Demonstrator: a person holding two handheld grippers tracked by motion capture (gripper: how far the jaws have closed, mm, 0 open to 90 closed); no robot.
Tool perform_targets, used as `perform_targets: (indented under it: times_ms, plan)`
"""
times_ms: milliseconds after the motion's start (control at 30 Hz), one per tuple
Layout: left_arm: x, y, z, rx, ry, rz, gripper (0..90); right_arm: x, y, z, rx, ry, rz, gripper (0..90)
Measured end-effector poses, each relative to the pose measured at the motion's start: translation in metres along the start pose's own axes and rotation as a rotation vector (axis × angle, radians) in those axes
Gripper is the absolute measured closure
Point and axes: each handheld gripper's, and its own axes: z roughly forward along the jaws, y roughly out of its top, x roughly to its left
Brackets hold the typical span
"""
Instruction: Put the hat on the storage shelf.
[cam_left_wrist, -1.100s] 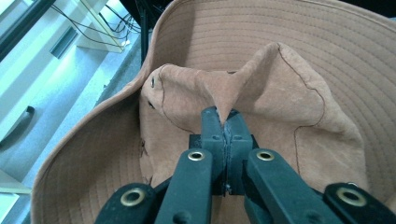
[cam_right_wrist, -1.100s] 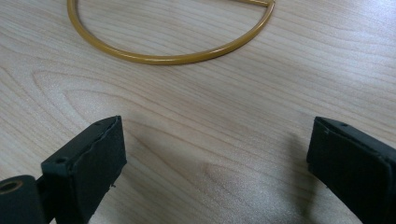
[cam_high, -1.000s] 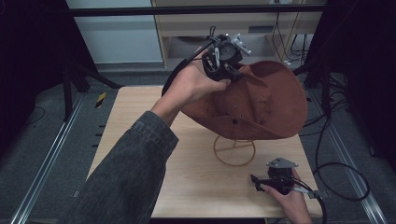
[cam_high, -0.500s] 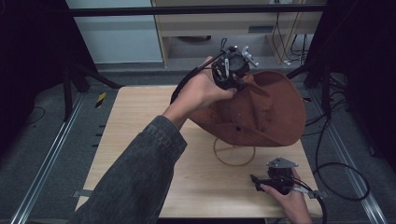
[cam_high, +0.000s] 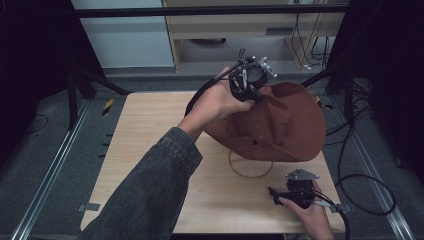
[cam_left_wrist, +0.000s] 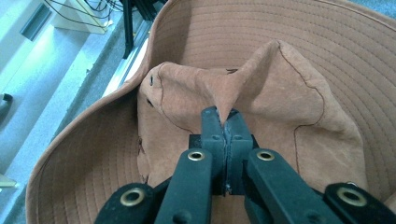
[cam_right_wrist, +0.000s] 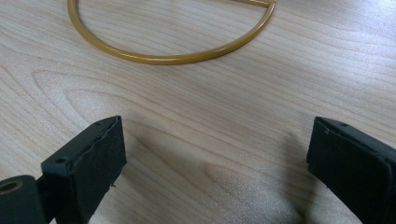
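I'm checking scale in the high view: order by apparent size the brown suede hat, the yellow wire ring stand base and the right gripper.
1. Brown suede hat
2. Yellow wire ring stand base, partly hidden under the hat
3. Right gripper, nearer the camera, so unsure against the ring

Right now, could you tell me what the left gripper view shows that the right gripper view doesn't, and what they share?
The left gripper view shows the brown hat, with the left gripper shut on a pinched fold of its crown, and pale floor past the brim. The right gripper view shows the wooden table, part of a yellow ring lying on it, and the right gripper open with nothing between its jaws. Both look along two black jaws rising from the bottom edge.
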Motion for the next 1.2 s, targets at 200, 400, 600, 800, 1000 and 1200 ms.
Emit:
perform_targets:
  times_ms: [200, 400, 600, 800, 1000, 1200]
  plan:
    - [-0.0006, -0.0003, 0.0038, 0.007, -0.007, -0.003, 88.8, 0.0, 0.0, 0.0, 0.0, 0.0, 0.0, 4.8]
    - [0.0004, -0.0023, 0.0061, 0.01, -0.011, -0.012, 88.6, 0.0, 0.0, 0.0, 0.0, 0.0, 0.001, 4.8]
    - [0.0001, -0.0015, 0.0086, 0.011, -0.01, -0.019, 87.9, 0.0, 0.0, 0.0, 0.0, 0.0, 0.0, 4.8]
    - [-0.0005, -0.0018, 0.0096, 0.008, -0.008, -0.02, 84.3, 0.0, 0.0, 0.0, 0.0, 0.0, 0.0, 4.8]
    - [-0.0011, -0.0044, 0.0094, -0.001, 0.007, -0.019, 75.3, 0.0, 0.0, 0.0, 0.0, 0.0, 0.0, 4.8]
    - [-0.0014, -0.0063, 0.0068, -0.036, 0.024, -0.032, 64.1, 0.0, 0.0, 0.0, 0.0, 0.0, 0.0, 4.8]
